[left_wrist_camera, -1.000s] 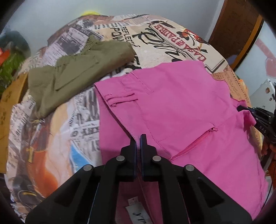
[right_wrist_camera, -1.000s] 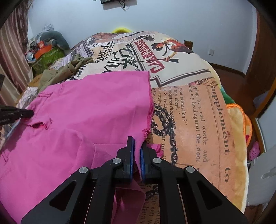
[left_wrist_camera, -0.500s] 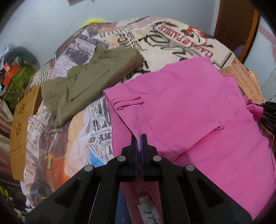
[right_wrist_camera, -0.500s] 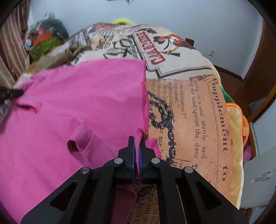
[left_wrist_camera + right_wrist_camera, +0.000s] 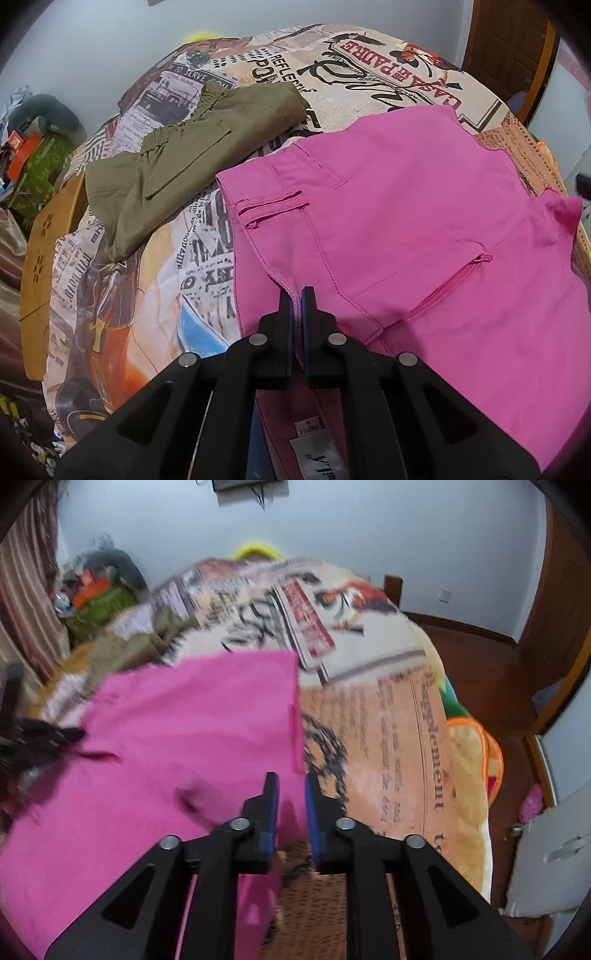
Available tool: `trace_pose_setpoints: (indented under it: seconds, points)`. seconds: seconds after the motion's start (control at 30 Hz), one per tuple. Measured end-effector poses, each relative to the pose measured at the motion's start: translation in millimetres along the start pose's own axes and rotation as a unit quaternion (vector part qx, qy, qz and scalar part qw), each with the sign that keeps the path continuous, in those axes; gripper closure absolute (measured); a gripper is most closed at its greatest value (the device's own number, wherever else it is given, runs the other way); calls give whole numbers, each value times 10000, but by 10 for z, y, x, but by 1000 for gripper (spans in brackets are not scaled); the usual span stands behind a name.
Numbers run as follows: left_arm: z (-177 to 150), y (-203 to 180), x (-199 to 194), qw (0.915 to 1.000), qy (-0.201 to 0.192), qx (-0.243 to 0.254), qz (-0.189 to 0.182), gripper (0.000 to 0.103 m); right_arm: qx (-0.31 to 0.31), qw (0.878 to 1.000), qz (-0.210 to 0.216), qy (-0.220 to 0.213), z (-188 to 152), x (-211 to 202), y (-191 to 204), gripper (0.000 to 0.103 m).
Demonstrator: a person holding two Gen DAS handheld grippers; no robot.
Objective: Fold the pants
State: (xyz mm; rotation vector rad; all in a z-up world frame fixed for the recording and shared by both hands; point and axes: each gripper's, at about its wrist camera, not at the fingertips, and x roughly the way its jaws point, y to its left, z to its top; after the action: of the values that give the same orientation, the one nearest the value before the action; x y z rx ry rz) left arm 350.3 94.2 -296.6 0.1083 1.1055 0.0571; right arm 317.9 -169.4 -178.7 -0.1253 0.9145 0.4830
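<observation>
"Supplement" print (image 5: 437, 753) beside pink pants (image 5: 184, 738)

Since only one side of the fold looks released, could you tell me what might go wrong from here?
1. The left hand-held gripper is shut on the pink pants; lifting it now could drag the fold askew.
2. The right hand-held gripper has just been opening, with fabric between its jaws; the hem may catch on it.
3. The olive shorts lie close beside the pants; a sideways tug could disturb them.

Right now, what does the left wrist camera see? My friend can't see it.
The left gripper is shut on the waistband of pink pants spread on a newspaper-print bedspread. Folded olive-green pants lie beside them.
</observation>
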Motion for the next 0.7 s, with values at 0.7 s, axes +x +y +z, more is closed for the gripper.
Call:
trace_pose_setpoints:
  seconds: [0.7]
  points:
    - [-352, -258, -348, 9983, 82, 10, -573, 85, 19, 9992, 284, 295, -358, 375, 304, 96]
